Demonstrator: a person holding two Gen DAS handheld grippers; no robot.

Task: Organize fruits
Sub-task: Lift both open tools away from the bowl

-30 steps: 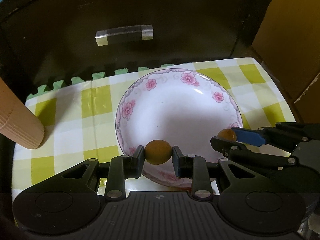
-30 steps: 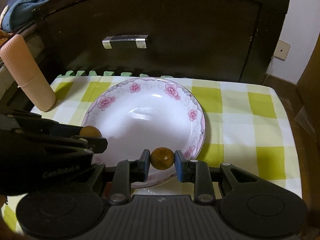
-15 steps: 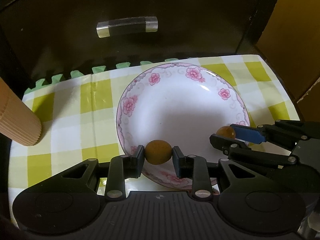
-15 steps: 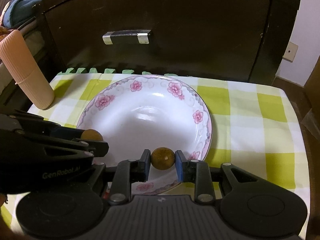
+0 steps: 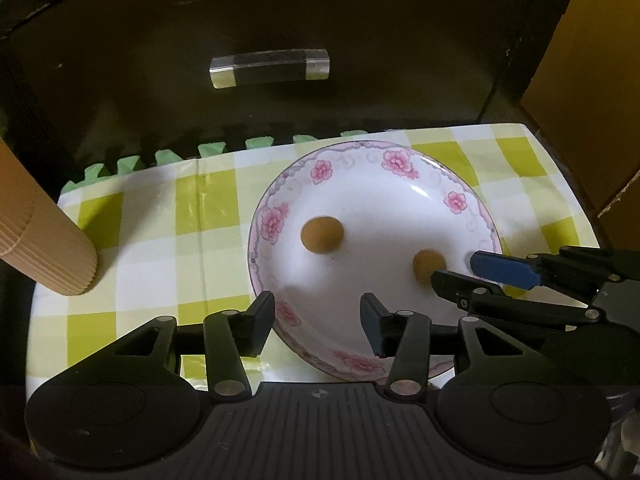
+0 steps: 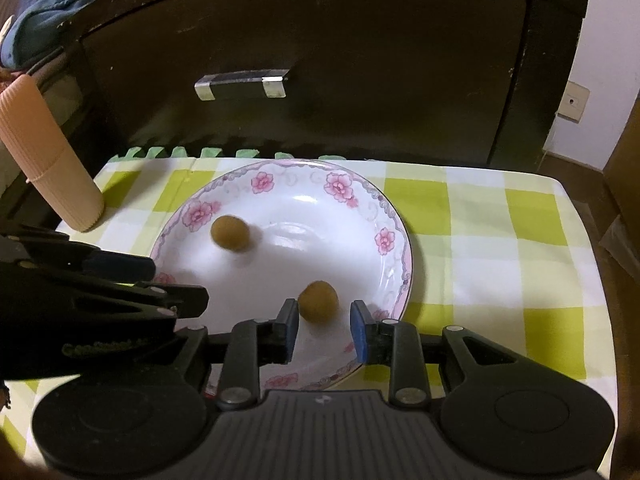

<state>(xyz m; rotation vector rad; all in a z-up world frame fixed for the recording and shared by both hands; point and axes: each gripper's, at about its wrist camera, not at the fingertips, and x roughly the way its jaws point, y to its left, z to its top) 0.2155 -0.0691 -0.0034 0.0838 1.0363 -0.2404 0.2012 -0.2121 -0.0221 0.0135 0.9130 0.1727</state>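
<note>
Two small round brown fruits lie in a white plate with pink flowers (image 5: 476, 208) (image 6: 394, 216). In the left wrist view one fruit (image 5: 322, 234) is left of the plate's middle and the other (image 5: 429, 265) is beside my right gripper's fingers (image 5: 504, 268). In the right wrist view the far fruit (image 6: 230, 233) looks blurred and the near fruit (image 6: 318, 301) lies just ahead of my open right gripper (image 6: 324, 332). My left gripper (image 5: 318, 320) is open and empty over the plate's near rim.
The plate sits on a yellow-green checked cloth (image 5: 132, 248) (image 6: 480, 240). A ribbed peach-coloured cylinder (image 5: 44, 248) (image 6: 48, 160) stands at the left. A dark cabinet with a clear handle (image 5: 270, 67) (image 6: 242, 83) stands behind. A brown cardboard box (image 5: 600, 60) is at the right.
Both grippers have opened and let go of their fruits. The fruits now lie in the plate, the left one farther in.
</note>
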